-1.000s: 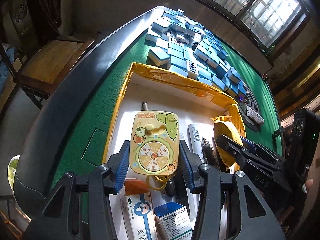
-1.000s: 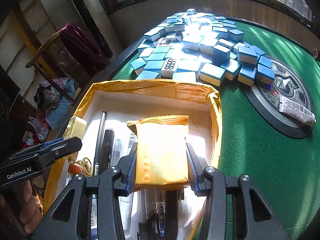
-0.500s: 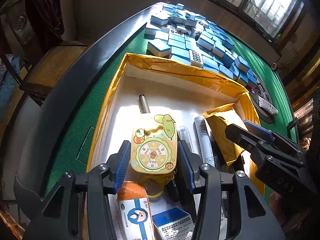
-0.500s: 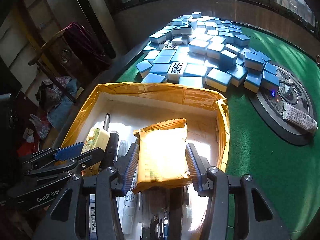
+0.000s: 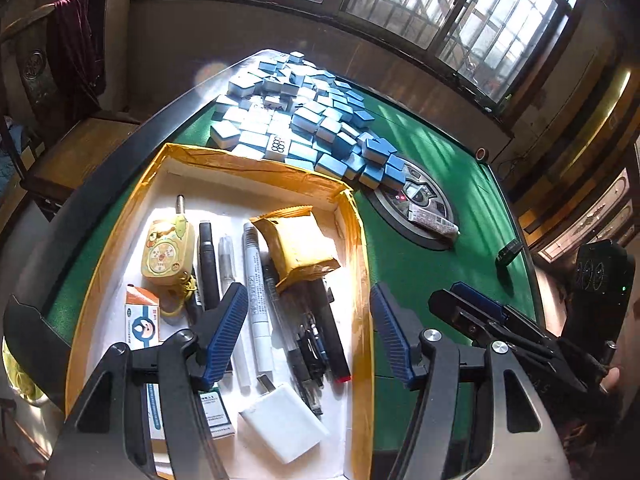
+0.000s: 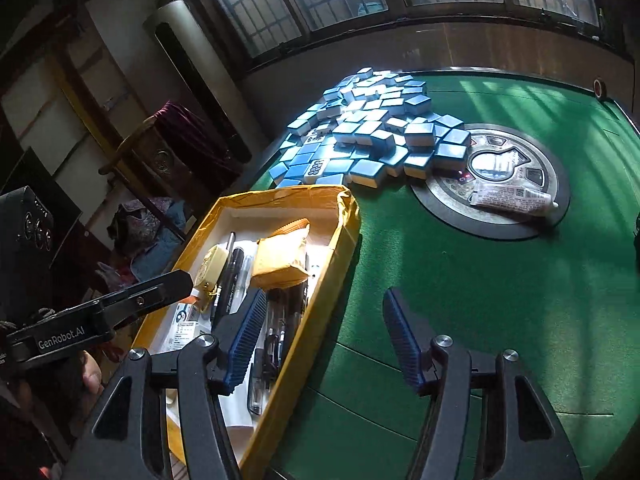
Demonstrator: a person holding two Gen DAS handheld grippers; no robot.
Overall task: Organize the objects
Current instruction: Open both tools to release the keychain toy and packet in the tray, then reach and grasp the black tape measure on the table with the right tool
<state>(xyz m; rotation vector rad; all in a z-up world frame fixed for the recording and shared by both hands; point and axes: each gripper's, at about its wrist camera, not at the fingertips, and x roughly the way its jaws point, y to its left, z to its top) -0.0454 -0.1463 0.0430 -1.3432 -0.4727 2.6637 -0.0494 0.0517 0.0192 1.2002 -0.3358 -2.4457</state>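
A yellow-taped white box (image 5: pixel 356 240) (image 6: pixel 340 240) sits on the green table. In it lie a yellow cartoon toy (image 5: pixel 168 254) (image 6: pixel 212 266), an orange packet (image 5: pixel 300 246) (image 6: pixel 282 258), several pens (image 5: pixel 256 280) (image 6: pixel 276 320), small medicine boxes (image 5: pixel 142 322) and a white charger (image 5: pixel 282 422). My left gripper (image 5: pixel 308 334) is open and empty above the box's near right part. My right gripper (image 6: pixel 324 340) is open and empty over the box's right wall and the green felt. The right gripper's fingers (image 5: pixel 468 308) show at the right of the left wrist view.
A heap of blue mahjong tiles (image 5: pixel 304 124) (image 6: pixel 372 136) lies beyond the box. A round centre panel (image 5: pixel 424 200) (image 6: pixel 500 172) carries a white tube (image 6: pixel 512 200). A small black object (image 5: pixel 508 254) lies right. Wooden chairs (image 5: pixel 52 80) stand left of the table.
Both grippers have opened and pulled back and up. The toy and the orange packet now lie released in the box.
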